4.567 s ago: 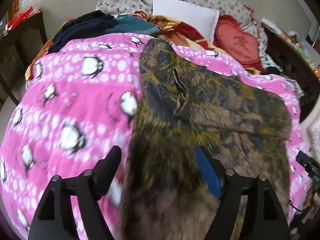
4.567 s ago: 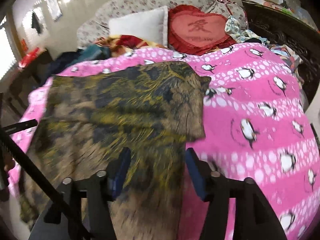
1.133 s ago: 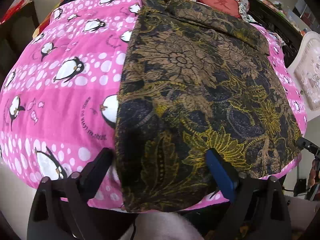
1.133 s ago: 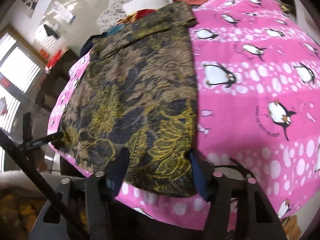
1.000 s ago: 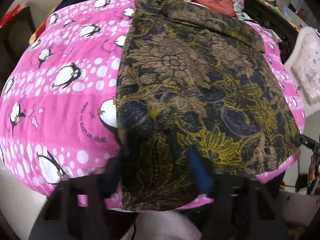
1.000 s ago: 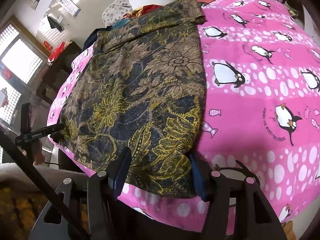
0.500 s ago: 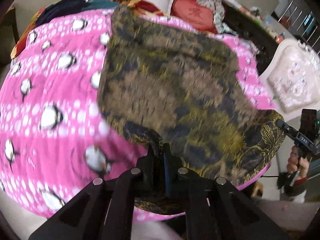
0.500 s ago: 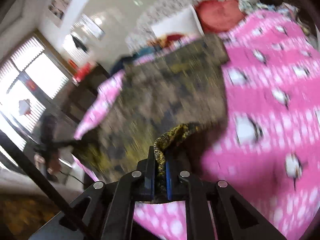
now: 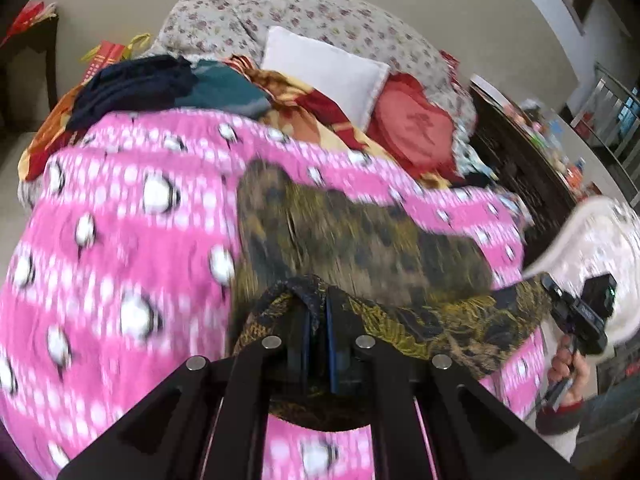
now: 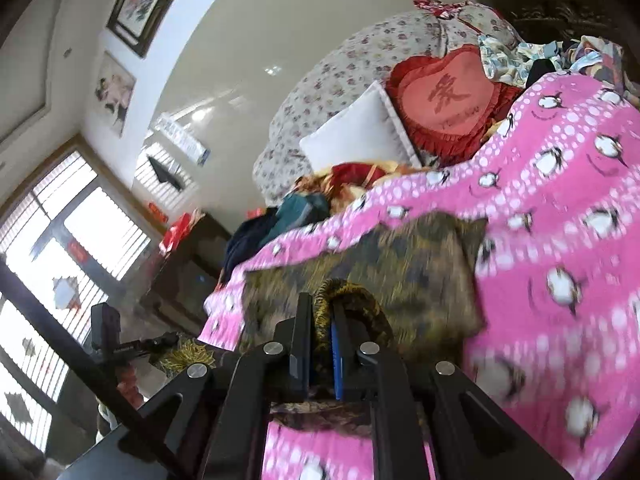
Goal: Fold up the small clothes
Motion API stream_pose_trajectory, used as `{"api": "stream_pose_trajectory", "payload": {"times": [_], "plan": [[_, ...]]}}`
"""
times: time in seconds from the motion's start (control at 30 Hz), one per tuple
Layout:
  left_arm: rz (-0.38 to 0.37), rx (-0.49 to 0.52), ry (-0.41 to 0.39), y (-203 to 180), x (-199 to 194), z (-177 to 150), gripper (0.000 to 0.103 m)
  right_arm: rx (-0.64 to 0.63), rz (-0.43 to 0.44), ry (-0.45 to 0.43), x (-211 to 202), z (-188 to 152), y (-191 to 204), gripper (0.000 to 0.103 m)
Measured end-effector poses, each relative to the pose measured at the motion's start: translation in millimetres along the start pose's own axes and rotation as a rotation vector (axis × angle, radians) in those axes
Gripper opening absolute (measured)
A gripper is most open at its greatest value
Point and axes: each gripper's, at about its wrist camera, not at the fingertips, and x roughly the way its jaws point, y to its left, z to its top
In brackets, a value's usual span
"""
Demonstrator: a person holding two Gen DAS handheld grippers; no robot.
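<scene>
A dark garment with a brown and yellow floral print (image 9: 352, 240) lies on a pink penguin blanket (image 9: 120, 248). My left gripper (image 9: 316, 312) is shut on the garment's near hem, lifted off the bed. That hem stretches to the right toward the other gripper (image 9: 580, 312), seen at the right edge with a hand under it. In the right wrist view my right gripper (image 10: 322, 312) is shut on the other corner of the hem, and the garment (image 10: 400, 272) folds away behind it. The left gripper (image 10: 108, 332) shows at the lower left there.
At the head of the bed lie a white pillow (image 9: 324, 72), a red heart cushion (image 10: 444, 100), a floral quilt (image 9: 320, 20) and a pile of dark and patterned clothes (image 9: 160, 84). A dark wooden cabinet (image 9: 520, 160) stands to the right, windows (image 10: 60, 240) to the left.
Both grippers closed on the garment's near hem a second ago and have since lifted it up and carried it toward the head of the bed. The garment is doubling over itself.
</scene>
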Motion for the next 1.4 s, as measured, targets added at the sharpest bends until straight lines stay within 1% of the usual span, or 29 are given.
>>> {"api": "stream_pose_trajectory", "payload": {"times": [0.03,0.1,0.13,0.2,0.23,0.27,0.33,0.37,0.4,0.43,0.47,0.5,0.53,0.57,0.6,0.63,0.7,0.77,0.87,0.9,0.97,1.0,1.07,1.13,1.2,1.27,1.33,1.37,1.4], "plan": [[0.005,-0.007,0.0,1.8,8.6,9.7,0.007,0.004,-0.008,0.001,10.5,12.8,-5.7,0.009],[0.034,-0.062,-0.003,11.8,37.2,38.6,0.007,0.024,-0.018,0.003,30.4,34.7,-18.0,0.009],[0.05,-0.074,-0.002,16.7,48.3,46.3,0.007,0.023,-0.039,0.005,42.5,45.1,-24.4,0.009],[0.087,-0.129,0.012,29.0,81.9,64.3,0.007,0.077,-0.055,0.019,69.2,60.9,-45.4,0.009],[0.09,-0.144,0.029,33.9,96.9,69.1,0.007,0.086,-0.075,0.028,79.6,64.7,-54.1,0.009],[0.111,-0.15,0.047,38.5,114.8,73.5,0.008,0.093,-0.116,0.037,91.2,67.4,-64.3,0.009],[0.127,-0.158,0.09,44.9,138.3,73.4,0.012,0.129,-0.139,0.077,111.8,65.5,-87.9,0.011],[0.124,-0.164,0.105,47.8,142.7,71.4,0.016,0.129,-0.172,0.095,117.1,63.6,-95.8,0.014],[0.113,-0.179,0.099,50.7,143.7,67.8,0.017,0.14,-0.221,0.089,115.2,60.1,-103.7,0.023],[0.09,-0.179,0.074,51.8,138.9,65.3,0.024,0.155,-0.212,0.073,109.7,57.6,-107.2,0.032],[0.079,-0.172,0.068,52.0,136.0,65.6,0.04,0.173,-0.185,0.047,101.0,55.8,-110.6,0.047],[0.071,-0.164,0.057,52.2,128.4,65.3,0.048,0.181,-0.165,0.014,89.4,54.4,-110.8,0.054],[0.081,-0.168,0.042,52.5,121.7,64.7,0.062,0.17,-0.156,-0.008,78.8,54.2,-107.1,0.054],[0.103,-0.18,0.012,54.2,112.4,64.1,0.07,0.143,-0.14,-0.017,70.2,54.2,-100.3,0.054],[0.12,-0.195,-0.024,55.8,102.0,62.5,0.072,0.111,-0.12,-0.017,63.4,53.1,-91.1,0.054],[0.119,-0.202,-0.044,57.7,93.4,60.3,0.073,0.069,-0.095,-0.007,58.1,50.7,-78.2,0.054],[0.067,-0.187,-0.036,58.4,79.9,52.6,0.073,-0.012,-0.046,0.053,61.5,41.7,-54.8,0.058],[0.044,-0.152,-0.021,54.6,72.1,40.1,0.073,-0.079,-0.001,0.144,77.2,25.9,-35.0,0.059],[0.079,-0.06,0.037,43.9,75.7,17.9,0.073,-0.139,0.004,0.258,105.6,6.4,-22.9,0.059],[0.083,-0.022,0.067,39.0,80.7,10.6,0.073,-0.164,-0.007,0.285,115.2,2.1,-21.2,0.059],[0.088,0.029,0.096,31.6,90.1,4.2,0.073,-0.195,-0.035,0.312,130.3,0.2,-20.8,0.059],[0.102,0.055,0.107,27.0,97.1,3.7,0.073,-0.197,-0.035,0.313,134.3,0.0,-22.7,0.059],[0.118,0.067,0.114,22.5,110.7,7.5,0.073,-0.2,-0.034,0.305,146.2,6.7,-26.9,0.059],[0.096,0.038,0.137,21.9,127.9,16.7,0.073,-0.175,-0.031,0.28,155.8,14.7,-34.5,0.058],[0.059,0.002,0.128,21.6,135.9,24.0,0.073,-0.146,0.005,0.225,157.7,22.1,-39.5,0.059],[0.023,-0.025,0.068,20.8,134.8,30.2,0.073,-0.141,0.022,0.179,160.4,28.0,-39.3,0.059],[-0.009,-0.051,0.007,21.4,130.1,32.8,0.073,-0.14,0.04,0.165,161.4,30.1,-38.5,0.06],[-0.023,-0.059,-0.015,21.1,129.5,34.9,0.073,-0.152,0.038,0.149,162.9,31.7,-35.9,0.062],[-0.039,-0.069,-0.051,21.1,128.3,36.6,0.073,-0.176,0.021,0.107,159.3,33.5,-33.4,0.064]]}}
